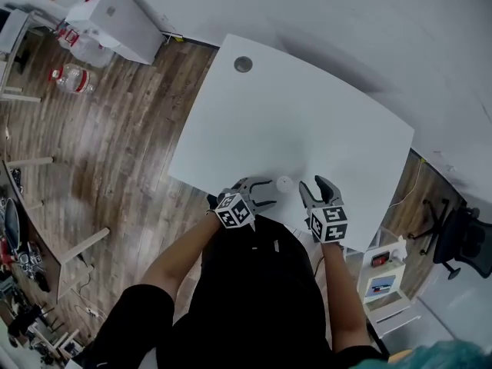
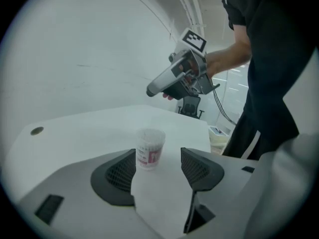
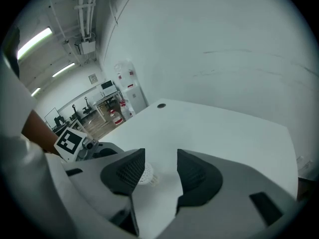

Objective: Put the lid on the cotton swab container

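A small clear cotton swab container [image 1: 284, 184] with a pink label stands near the front edge of the white table [image 1: 307, 106]. In the left gripper view the container [image 2: 149, 148] stands upright just beyond my open left gripper [image 2: 158, 158], closer to its left jaw. My right gripper [image 3: 161, 156] is open too. The container's white top [image 3: 146, 175] peeks out beside its left jaw. In the head view the left gripper [image 1: 269, 193] and right gripper [image 1: 314, 187] flank the container without touching it. I see no separate lid.
A round grey grommet [image 1: 243, 64] sits in the table's far corner. Beyond the table lie wooden floor, a white box [image 1: 115, 18] and bottles [image 1: 73, 75] at the far left. An office chair [image 1: 461, 241] and a small cabinet [image 1: 382, 279] stand at the right.
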The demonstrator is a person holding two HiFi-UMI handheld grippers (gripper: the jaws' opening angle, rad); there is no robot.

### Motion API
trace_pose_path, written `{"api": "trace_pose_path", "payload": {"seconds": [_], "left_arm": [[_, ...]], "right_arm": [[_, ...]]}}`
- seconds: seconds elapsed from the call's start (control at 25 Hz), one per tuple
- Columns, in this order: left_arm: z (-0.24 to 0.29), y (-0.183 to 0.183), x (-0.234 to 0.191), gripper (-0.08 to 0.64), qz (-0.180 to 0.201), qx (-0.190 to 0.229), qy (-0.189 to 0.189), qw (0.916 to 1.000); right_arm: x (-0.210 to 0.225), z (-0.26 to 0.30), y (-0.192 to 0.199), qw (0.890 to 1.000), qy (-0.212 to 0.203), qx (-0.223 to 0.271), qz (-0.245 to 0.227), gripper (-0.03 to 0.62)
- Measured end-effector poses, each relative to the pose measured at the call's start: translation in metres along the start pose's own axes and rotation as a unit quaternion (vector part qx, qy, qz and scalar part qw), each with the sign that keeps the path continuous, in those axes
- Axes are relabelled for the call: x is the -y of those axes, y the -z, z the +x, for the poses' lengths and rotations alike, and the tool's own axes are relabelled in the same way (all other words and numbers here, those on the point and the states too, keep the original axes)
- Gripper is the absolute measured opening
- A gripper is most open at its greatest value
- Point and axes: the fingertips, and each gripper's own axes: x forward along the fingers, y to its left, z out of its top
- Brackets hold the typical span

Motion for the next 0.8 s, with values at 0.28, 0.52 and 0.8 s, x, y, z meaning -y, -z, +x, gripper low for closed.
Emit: {"api": "trace_pose_path", "payload": {"seconds": [0.28,0.52,0.8], "left_arm": [[-0.053,-0.053,0.005,0.275,-0.128,0.076,-0.065,0.9867],[-0.088,-0.098,0.039,0.07,-0.139,0.123,-0.088,0.9787],[-0.138,-0.133,0.084,0.012,-0.107,0.172,-0.085,0.9756]], "right_arm": [[-0.031,-0.035,0.006,0.998,-0.043,0.047,0.004,0.213],[-0.082,-0.07,-0.005,0.992,-0.045,0.114,0.006,0.213],[-0.135,-0.134,-0.012,0.98,0.032,0.197,0.01,0.197]]}}
